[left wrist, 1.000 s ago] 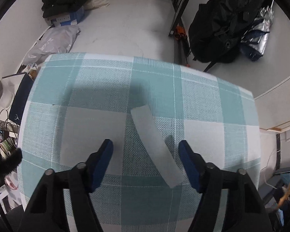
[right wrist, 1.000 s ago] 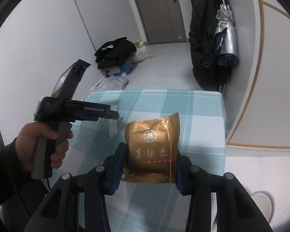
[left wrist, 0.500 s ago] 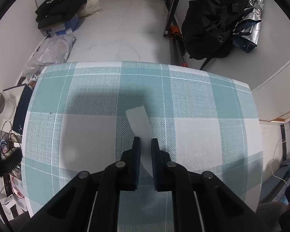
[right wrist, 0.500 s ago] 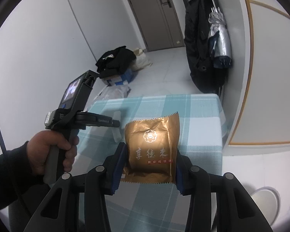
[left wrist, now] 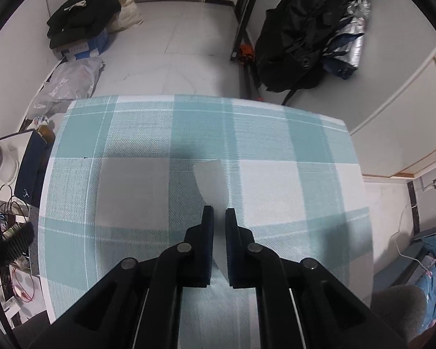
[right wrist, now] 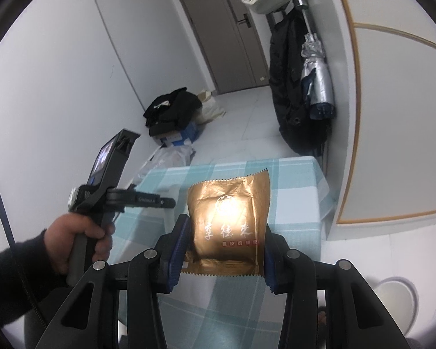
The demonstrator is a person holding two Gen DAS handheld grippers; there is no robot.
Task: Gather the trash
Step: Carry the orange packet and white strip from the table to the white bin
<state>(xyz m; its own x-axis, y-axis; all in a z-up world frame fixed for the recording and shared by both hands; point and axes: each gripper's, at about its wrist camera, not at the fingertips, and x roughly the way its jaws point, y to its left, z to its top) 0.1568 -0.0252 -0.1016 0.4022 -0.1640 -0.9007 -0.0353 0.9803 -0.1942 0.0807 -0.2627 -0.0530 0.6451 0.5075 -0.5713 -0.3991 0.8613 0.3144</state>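
A thin whitish translucent plastic strip (left wrist: 213, 181) sticks out forward from my left gripper (left wrist: 219, 213), whose jaws are shut on its near part above the teal-and-white checked tablecloth (left wrist: 130, 192). My right gripper (right wrist: 225, 226) is shut on a gold snack wrapper (right wrist: 228, 226) with red and white print, held upright above the same table (right wrist: 293, 186). In the right wrist view a hand (right wrist: 72, 240) holds the left gripper (right wrist: 167, 202) at the left; the strip is not visible there.
Beyond the table lie a black garment on a blue box (left wrist: 81, 29), a white plastic bag (left wrist: 69, 84) and a black coat with a silver umbrella (left wrist: 308, 37). A grey door (right wrist: 232, 29) stands at the back. A white round bin (right wrist: 395, 293) shows at the lower right.
My left gripper went from open around the strip to shut on it, then rose with it. The right gripper rose with the gold wrapper, so the table looks farther off.
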